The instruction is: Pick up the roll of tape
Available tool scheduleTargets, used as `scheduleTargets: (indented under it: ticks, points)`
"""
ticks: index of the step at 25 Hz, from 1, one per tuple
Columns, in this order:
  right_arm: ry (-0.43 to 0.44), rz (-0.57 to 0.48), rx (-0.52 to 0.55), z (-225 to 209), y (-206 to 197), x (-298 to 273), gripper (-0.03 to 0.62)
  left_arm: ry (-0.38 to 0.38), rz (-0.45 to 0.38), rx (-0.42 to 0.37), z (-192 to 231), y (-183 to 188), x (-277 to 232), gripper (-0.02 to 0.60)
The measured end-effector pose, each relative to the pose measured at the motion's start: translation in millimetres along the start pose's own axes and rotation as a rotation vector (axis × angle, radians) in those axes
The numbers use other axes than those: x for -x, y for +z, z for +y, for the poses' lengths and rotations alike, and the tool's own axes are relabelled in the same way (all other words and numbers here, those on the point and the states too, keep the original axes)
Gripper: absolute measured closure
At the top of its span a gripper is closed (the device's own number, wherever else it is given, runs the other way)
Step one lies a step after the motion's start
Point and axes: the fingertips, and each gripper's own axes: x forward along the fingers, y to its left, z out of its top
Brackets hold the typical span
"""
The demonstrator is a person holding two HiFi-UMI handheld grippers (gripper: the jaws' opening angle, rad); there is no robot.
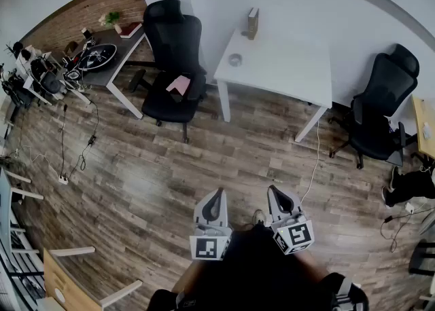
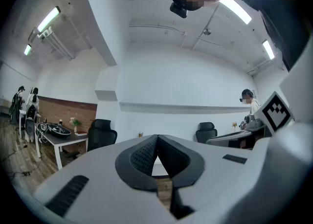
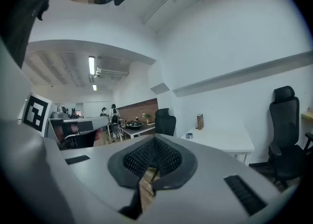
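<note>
The roll of tape [image 1: 235, 60] lies flat on the white table [image 1: 292, 72], close to its left edge and a little in from the far-left corner, where a small upright box [image 1: 252, 23] stands. It is well apart from both tools. The left gripper [image 1: 216, 195] and the right gripper [image 1: 274, 190] are held side by side close to the person's body, over the wood floor. Each one's own view shows its jaws pressed together with nothing between them. The pickup has not begun. From here the likeliest trouble is arriving with the jaws still shut: they would nudge the low ring and not straddle it, and so near the left edge a push could send it off the table. The black office chair [image 1: 175, 58] stands just beside that same edge and could crowd a reach from the left. A white cable [image 1: 314, 160] trails across the floor near the table's near-right leg and could catch a foot.
</note>
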Motion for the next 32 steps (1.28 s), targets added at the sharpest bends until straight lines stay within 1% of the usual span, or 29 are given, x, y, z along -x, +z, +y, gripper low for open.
scheduleTargets:
  ticks: [7,14,19,26,32]
  points:
    - [0.005,-0.03,-0.017,1,4,-7,0.582,0.008,-0.009,0.006,7,-1,-4,0.565]
    - [0.012,-0.025,-0.006,14,5,-9,0.582,0.013,-0.015,0.016,16,4,5,0.565]
    - [0.017,-0.017,0.0,26,3,-18,0.582,0.023,-0.017,0.022,30,6,10,0.565]
    - [0.017,-0.009,0.003,60,0,-31,0.582,0.019,-0.012,0.032,57,7,31,0.565]
    - [0.006,0.0,0.009,90,-7,-36,0.582,0.01,-0.006,0.06,80,7,53,0.565]
